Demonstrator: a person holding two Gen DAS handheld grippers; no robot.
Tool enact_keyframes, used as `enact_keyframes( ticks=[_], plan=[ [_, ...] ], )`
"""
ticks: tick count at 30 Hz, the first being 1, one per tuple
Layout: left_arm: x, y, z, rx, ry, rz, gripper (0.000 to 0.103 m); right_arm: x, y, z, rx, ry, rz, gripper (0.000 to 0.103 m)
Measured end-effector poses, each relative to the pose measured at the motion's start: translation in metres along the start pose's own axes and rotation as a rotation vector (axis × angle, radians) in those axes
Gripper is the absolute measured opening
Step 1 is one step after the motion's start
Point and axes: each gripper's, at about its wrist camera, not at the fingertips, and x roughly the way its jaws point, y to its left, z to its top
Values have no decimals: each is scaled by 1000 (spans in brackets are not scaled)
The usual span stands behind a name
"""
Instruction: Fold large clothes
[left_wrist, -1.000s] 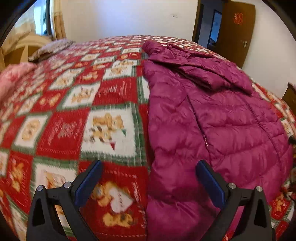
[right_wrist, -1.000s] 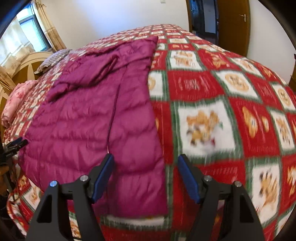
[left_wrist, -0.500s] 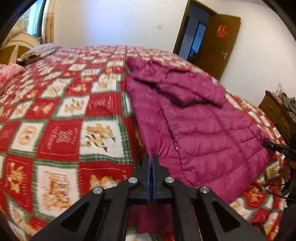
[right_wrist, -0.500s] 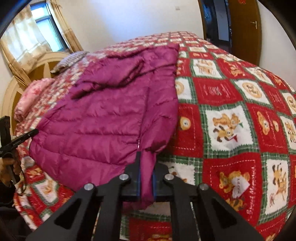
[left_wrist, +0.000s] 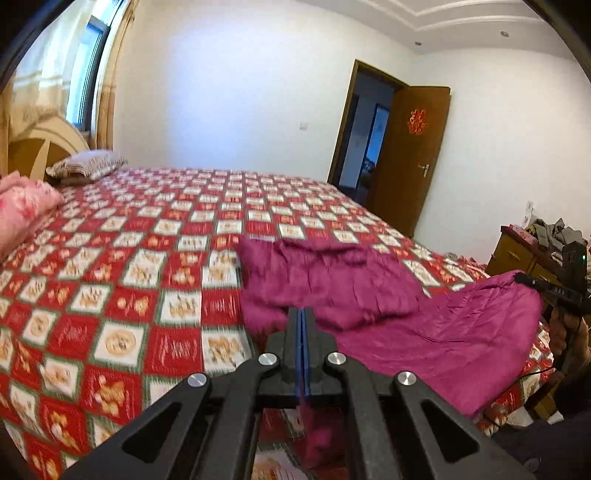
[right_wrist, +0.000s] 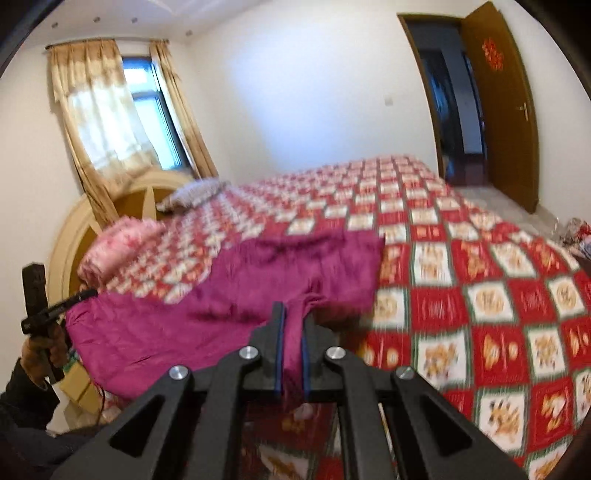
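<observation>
On the left side of the left wrist view, a pink floral blanket (left_wrist: 26, 206) lies folded at the head of the bed, with a patterned pillow (left_wrist: 86, 168) behind it near the curved headboard (left_wrist: 44, 142). A red, white and green checked bedspread (left_wrist: 110, 295) covers the bed. Toward the middle, the magenta puffer jacket (left_wrist: 332, 288) lies on the bedspread, its far part bunched and its near hem raised off the bed. The left gripper (left_wrist: 302, 332) has its jaws pressed together on one corner of that hem; a bit of the fabric hangs below the jaws. Further right, the jacket's lining stretches up to the right gripper (left_wrist: 532, 282), which pinches the other corner. Behind it stand a wooden dresser (left_wrist: 517, 254) and an open brown door (left_wrist: 410, 158).

From the right wrist view, the left gripper (right_wrist: 83, 295) appears at the far left, gripping the jacket (right_wrist: 258, 295) corner, with a curtained window (right_wrist: 122, 110) beyond. At the centre, the right gripper (right_wrist: 291, 328) clamps a fold of magenta fabric between its blue pads (right_wrist: 279, 350).
</observation>
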Motion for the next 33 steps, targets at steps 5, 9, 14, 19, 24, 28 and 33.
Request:
enact_keyframes(
  ticks=[5, 9, 14, 19, 24, 28, 33],
  plan=[
    [76, 21, 36, 21, -20, 91, 0, 108, -17, 42, 71, -19, -67, 9],
    [156, 37, 66, 51, -57, 252, 0, 194, -35, 66, 129, 16, -159, 9],
    [235, 57, 87, -7, 16, 343, 1, 255, -56, 85, 151, 43, -225, 9],
    [282, 85, 96, -65, 59, 471, 1, 307, -79, 97, 189, 57, -275, 9],
    [306, 94, 93, -124, 127, 554, 1, 350, -98, 109, 217, 86, -312, 21],
    [312, 66, 86, -53, 139, 570, 1, 360, -102, 103, 265, 103, -383, 73],
    [321, 63, 78, -120, 201, 416, 3, 349, -72, 102, 118, 69, -372, 75]
  ],
)
